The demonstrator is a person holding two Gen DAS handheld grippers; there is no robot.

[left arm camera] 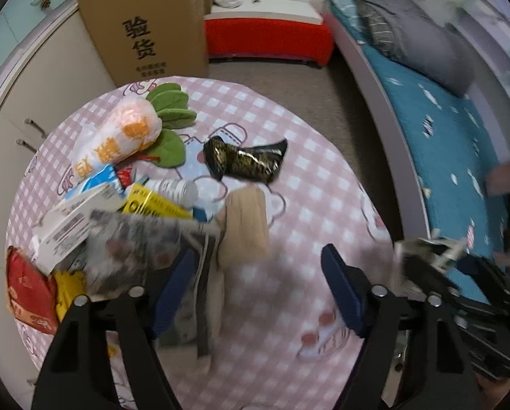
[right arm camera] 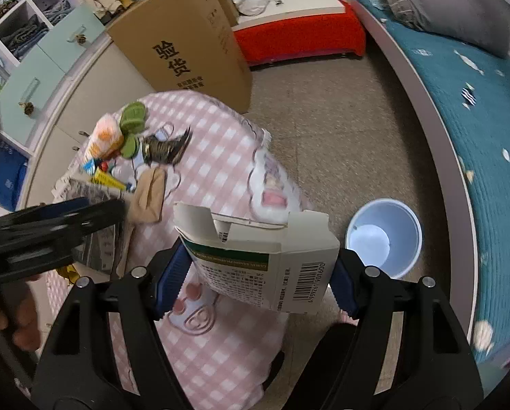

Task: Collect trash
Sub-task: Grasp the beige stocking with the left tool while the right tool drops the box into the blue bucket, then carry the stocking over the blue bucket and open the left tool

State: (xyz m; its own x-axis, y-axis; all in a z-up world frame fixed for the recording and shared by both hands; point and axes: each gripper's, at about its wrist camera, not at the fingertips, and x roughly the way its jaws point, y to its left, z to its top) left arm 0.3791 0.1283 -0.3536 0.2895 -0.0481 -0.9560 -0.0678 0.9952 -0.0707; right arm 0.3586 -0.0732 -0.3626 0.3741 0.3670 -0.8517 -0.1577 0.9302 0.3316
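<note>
Right gripper (right arm camera: 255, 270) jaws are clamping an opened white carton (right arm camera: 265, 259), barcode side facing the camera, flaps up. Just beyond the right jaw, a pale blue bin (right arm camera: 385, 235) is sitting on the floor (right arm camera: 340, 130). Left gripper (right arm camera: 84, 212) is reaching in from the left of the jaws, blurred. Beyond the jaws, the pink-checked bench (right arm camera: 220, 157) is carrying a black wrapper (right arm camera: 166, 150), a beige sock (right arm camera: 149, 198) and a carrot plush (right arm camera: 111, 136).
</note>
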